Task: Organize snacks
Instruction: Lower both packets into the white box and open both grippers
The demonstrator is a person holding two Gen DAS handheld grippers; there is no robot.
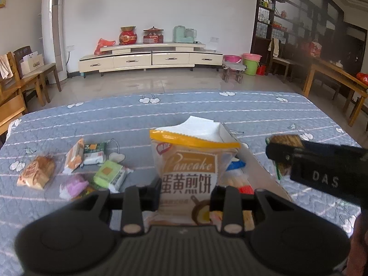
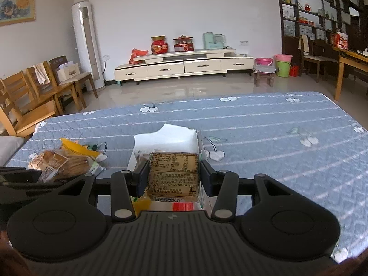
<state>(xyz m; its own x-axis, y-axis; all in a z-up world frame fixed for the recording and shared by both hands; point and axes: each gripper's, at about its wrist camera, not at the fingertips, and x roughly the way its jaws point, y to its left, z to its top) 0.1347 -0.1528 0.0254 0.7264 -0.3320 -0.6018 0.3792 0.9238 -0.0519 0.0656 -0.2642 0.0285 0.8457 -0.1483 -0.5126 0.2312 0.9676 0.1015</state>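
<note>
My left gripper (image 1: pixel 185 193) is shut on a pancake packet (image 1: pixel 191 168) with a yellow top edge, held upright above the table. Right behind it stands an open white box (image 1: pixel 207 128) with a few snacks inside. My right gripper (image 2: pixel 174 179) is shut on a brown packet (image 2: pixel 173 161) whose printed back faces the camera, held over the same white box (image 2: pixel 168 138). In the left wrist view the right gripper (image 1: pixel 285 154) comes in from the right with its brown packet (image 1: pixel 286 139). The right wrist view shows the left gripper (image 2: pixel 23 179) and its pancake packet (image 2: pixel 62 161) at the left.
Several loose snacks lie on the blue quilted cloth (image 1: pixel 207 108) left of the box: a bread packet (image 1: pixel 36 172), an orange packet (image 1: pixel 74 156), a green packet (image 1: pixel 110 174) and a purple one (image 1: pixel 73 185). Wooden chairs (image 2: pixel 34 92) stand past the table's left edge.
</note>
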